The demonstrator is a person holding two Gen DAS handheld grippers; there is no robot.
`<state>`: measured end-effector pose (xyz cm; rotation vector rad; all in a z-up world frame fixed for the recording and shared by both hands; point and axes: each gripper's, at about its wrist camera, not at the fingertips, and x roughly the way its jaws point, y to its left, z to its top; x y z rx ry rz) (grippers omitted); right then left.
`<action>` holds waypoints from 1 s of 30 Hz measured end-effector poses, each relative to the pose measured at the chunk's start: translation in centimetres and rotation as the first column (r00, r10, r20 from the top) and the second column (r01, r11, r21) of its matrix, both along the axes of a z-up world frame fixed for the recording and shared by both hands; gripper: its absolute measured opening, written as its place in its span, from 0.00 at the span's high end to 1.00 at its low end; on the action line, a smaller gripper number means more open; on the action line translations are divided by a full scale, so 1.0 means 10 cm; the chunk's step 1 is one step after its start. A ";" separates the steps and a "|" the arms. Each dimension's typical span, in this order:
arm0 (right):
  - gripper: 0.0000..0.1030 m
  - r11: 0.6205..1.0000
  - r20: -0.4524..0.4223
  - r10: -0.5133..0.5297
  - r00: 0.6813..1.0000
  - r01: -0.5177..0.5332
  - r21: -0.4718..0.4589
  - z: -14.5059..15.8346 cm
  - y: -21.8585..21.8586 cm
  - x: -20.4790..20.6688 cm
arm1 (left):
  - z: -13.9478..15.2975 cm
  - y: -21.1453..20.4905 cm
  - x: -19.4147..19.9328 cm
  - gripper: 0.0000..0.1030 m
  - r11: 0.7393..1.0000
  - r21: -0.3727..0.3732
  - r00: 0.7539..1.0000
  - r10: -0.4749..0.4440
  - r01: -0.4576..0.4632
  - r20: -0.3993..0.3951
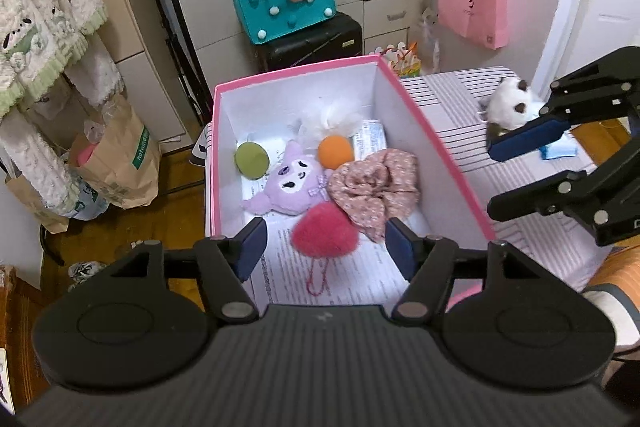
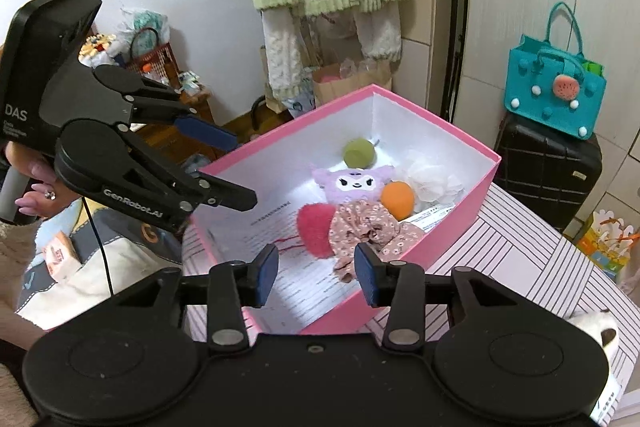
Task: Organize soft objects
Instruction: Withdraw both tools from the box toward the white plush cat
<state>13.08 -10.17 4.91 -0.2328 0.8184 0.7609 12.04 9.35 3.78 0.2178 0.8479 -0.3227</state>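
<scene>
Pink box on striped table, centre of left wrist view, white inside, printed paper lining the floor. Left gripper released, nothing between pads, hanging over box's near end. Right gripper likewise released and empty, over box's near rim. In box: floral scrunchie at 3 o'clock, purple plush centre, pink fluffy heart at 6, white pompom at 12, orange ball just below it, green ball at 9. White cat plush outside on table, 2 o'clock from box.
</scene>
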 end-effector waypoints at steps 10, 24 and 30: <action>0.42 0.999 0.070 0.007 0.998 -0.010 0.043 0.21 -0.20 -0.57 | 0.25 -0.07 -0.51 0.28 0.997 -0.021 0.997 -0.073 0.073 -0.009; 0.40 0.999 0.082 -0.017 0.996 0.014 0.030 0.17 -0.51 -1.20 | 0.15 -0.27 -1.01 0.16 0.993 -0.013 0.992 -0.119 0.118 -0.033; 0.38 0.998 0.053 -0.060 0.997 0.059 0.021 0.01 -0.70 -1.34 | 0.04 -0.42 -1.16 0.10 0.987 0.003 0.987 -0.158 0.158 -0.039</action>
